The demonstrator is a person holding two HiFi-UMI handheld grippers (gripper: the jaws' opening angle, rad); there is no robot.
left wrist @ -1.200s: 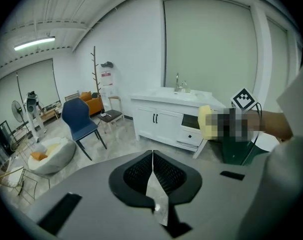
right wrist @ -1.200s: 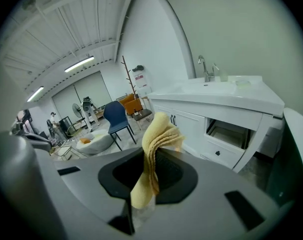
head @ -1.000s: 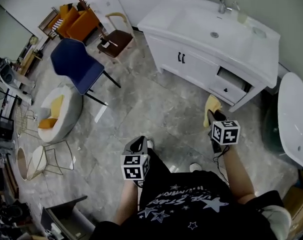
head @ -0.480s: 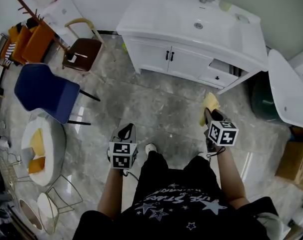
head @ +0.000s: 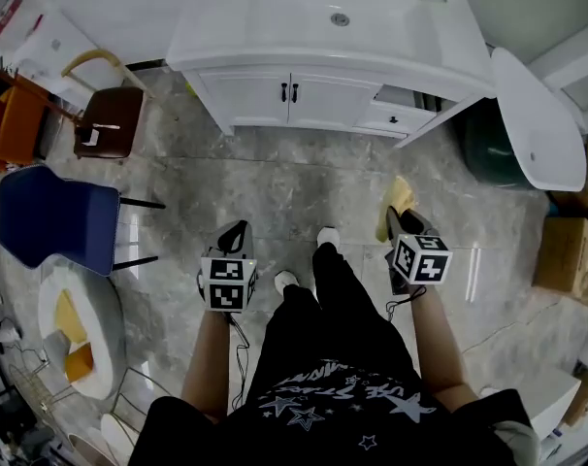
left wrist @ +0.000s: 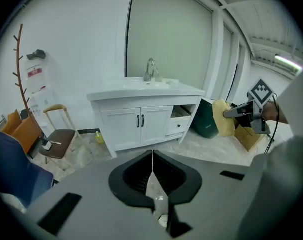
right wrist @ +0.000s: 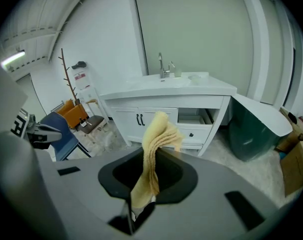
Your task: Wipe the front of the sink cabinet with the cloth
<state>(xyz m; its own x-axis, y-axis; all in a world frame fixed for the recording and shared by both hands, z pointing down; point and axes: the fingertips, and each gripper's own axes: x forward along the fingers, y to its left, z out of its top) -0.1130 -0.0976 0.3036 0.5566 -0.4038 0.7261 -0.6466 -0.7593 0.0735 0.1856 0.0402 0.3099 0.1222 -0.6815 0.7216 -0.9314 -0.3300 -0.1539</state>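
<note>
We stand facing the sink cabinet (head: pixel 238 93), well apart from its front; our right gripper (head: pixel 401 223) is clamped on the yellow cloth (right wrist: pixel 152 149), held in the air short of the cabinet's open drawer (right wrist: pixel 194 118); our left gripper (left wrist: pixel 152 156) has its jaws together on nothing, opposite the cabinet's double doors (head: pixel 313 101)

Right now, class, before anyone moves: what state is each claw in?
Left claw: closed, holding nothing.
Right claw: closed on the yellow cloth.
</note>
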